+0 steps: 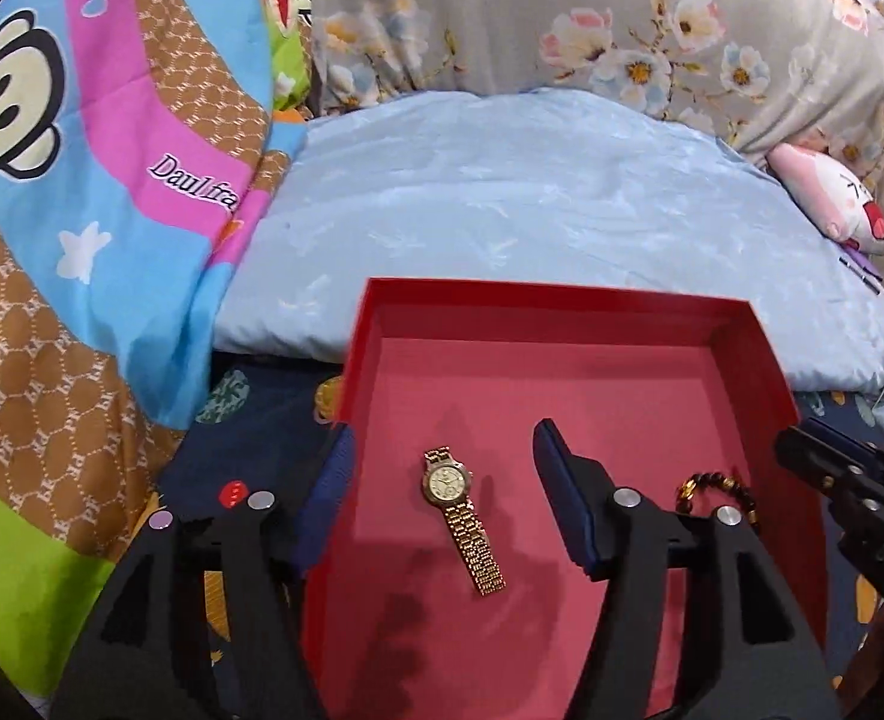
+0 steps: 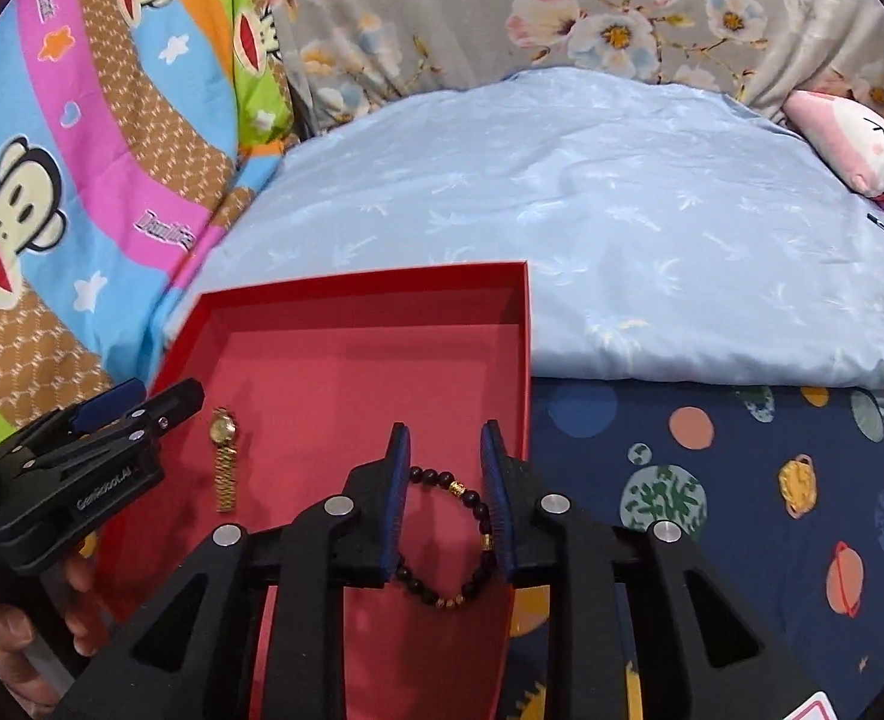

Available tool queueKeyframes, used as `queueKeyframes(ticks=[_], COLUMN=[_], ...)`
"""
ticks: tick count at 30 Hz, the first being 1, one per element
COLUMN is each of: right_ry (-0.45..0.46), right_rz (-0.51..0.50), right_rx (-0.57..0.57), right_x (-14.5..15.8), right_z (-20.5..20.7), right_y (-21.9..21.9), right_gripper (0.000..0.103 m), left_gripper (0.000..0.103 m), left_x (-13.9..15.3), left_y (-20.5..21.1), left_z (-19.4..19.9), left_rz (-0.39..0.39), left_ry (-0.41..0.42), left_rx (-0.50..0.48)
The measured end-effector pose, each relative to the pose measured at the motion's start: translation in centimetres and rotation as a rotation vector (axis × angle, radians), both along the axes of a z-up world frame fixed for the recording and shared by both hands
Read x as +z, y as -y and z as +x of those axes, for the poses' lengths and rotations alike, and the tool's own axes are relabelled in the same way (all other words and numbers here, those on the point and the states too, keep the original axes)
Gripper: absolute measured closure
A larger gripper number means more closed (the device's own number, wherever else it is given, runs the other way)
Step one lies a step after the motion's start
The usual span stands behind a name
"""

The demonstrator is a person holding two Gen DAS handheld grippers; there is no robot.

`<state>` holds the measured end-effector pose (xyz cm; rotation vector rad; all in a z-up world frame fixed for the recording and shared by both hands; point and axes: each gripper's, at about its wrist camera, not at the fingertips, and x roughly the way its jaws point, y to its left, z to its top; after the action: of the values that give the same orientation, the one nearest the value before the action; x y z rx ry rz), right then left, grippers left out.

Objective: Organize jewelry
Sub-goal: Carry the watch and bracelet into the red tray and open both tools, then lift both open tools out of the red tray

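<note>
I am working on a bed spread with a dark blue planet-print sheet point(image 2: 712, 480), and a shallow red box point(image 1: 562, 294) sits open on it right in front of me. Nearest to me, my right gripper point(image 2: 445, 498) hangs over the box's right side with its blue pads apart, released, straddling a dark beaded bracelet point(image 2: 442, 540) that lies on the pink floor; the right pad looks close to or touching the beads, but nothing is pinched. My left gripper point(image 1: 436, 510) is spread wide and empty above the box's left part, and a gold watch point(image 1: 463, 516) lies flat on the floor between its fingers, untouched, its band running toward me. I judge the bracelet light and floppy, its round beads likely to roll out of a loose pinch, so I would close across one bead strand. The watch looks heavier, with a slick metal band that sags; I would take it across the band just below the face and keep off the glass. Beyond the box lies a pale blue pillow point(image 1: 532, 192), to its left a bright cartoon monkey quilt point(image 1: 112, 180), farther back grey floral fabric point(image 2: 502, 0), and at far right a pink plush toy point(image 2: 862, 144).
</note>
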<state>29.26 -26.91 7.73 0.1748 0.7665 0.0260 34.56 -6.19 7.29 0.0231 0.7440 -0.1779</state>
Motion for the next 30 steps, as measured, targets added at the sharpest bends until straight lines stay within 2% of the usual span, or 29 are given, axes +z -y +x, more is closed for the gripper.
queueKeyframes(ticks=[5,10,13,22,30], right_ry=[0.066,0.078,0.068,-0.031,-0.132], right_rz=[0.002,0.019,0.017,0.043,0.058], right_rx=[-0.003,-0.005,-0.009,0.020,0.017], right_x=[2.5,3.6,3.6,0.8,-3.4], right_z=[-6.7,-14.1,-18.3,-27.9,-30.2], right_y=[0.1,-0.3,-1.1,-4.3,-5.0], right_gripper=[0.068,0.067,0.067,0.066,0.066], left_gripper=[0.041,0.036,0.035,0.034,0.034], left_x=[2.6,3.3,2.8,0.0,-3.2], left_y=[-2.6,-5.2,-6.3,-6.6,-6.6], left_z=[-4.5,-10.5,-14.8,-24.1,-28.5], left_rz=[-0.003,-0.009,0.018,0.026,-0.025], left_ry=[0.045,0.028,0.019,-0.068,-0.158], left_rx=[0.014,0.026,0.038,-0.004,-0.012])
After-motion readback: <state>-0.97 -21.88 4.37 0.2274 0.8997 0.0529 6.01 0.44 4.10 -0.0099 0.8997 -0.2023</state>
